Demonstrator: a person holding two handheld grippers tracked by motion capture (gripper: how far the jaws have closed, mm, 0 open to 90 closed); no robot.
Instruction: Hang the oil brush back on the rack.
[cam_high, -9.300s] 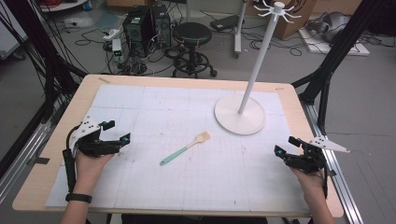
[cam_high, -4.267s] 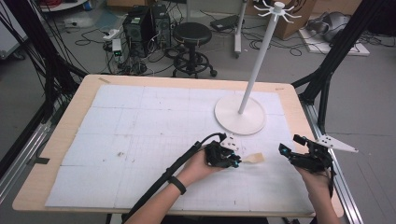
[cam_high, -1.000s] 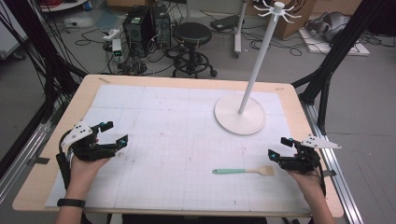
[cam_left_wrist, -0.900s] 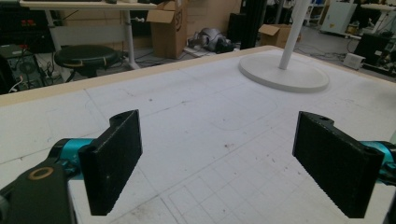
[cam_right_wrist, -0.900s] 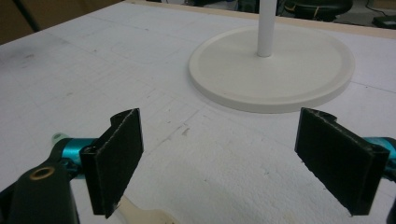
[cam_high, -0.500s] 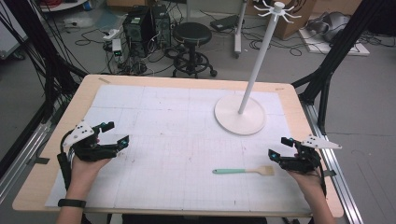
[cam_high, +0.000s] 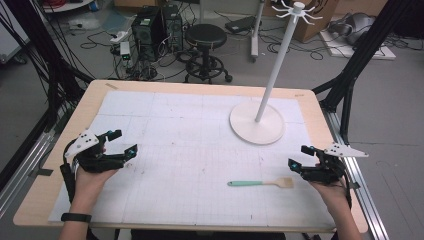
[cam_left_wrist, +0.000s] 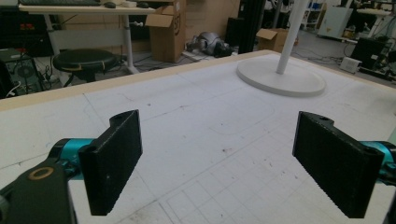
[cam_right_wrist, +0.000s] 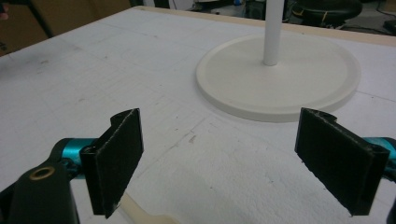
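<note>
A small spatula (cam_high: 260, 183) with a teal handle and a wooden blade lies flat on the white grid mat (cam_high: 200, 150) near the front right. My right gripper (cam_high: 300, 158) stands open just right of the blade, not touching it; a pale bit of the spatula (cam_right_wrist: 144, 213) shows under its left jaw. My left gripper (cam_high: 124, 142) rests open at the table's left side with nothing between its jaws. A white hook stand (cam_high: 257, 122) with a round base rises at the back right, and its base (cam_right_wrist: 280, 74) lies ahead of the right gripper (cam_right_wrist: 219, 158).
The stand's base (cam_left_wrist: 280, 78) is far off in the left gripper (cam_left_wrist: 219, 163) view. The mat's middle is bare. Beyond the wooden table edge (cam_high: 200, 87) are a black stool (cam_high: 206, 37), computer boxes and cables on the floor.
The spatula went from the mat's middle to the front right, carried by the left hand, which has returned to the left side. Over the last second nothing has moved.
</note>
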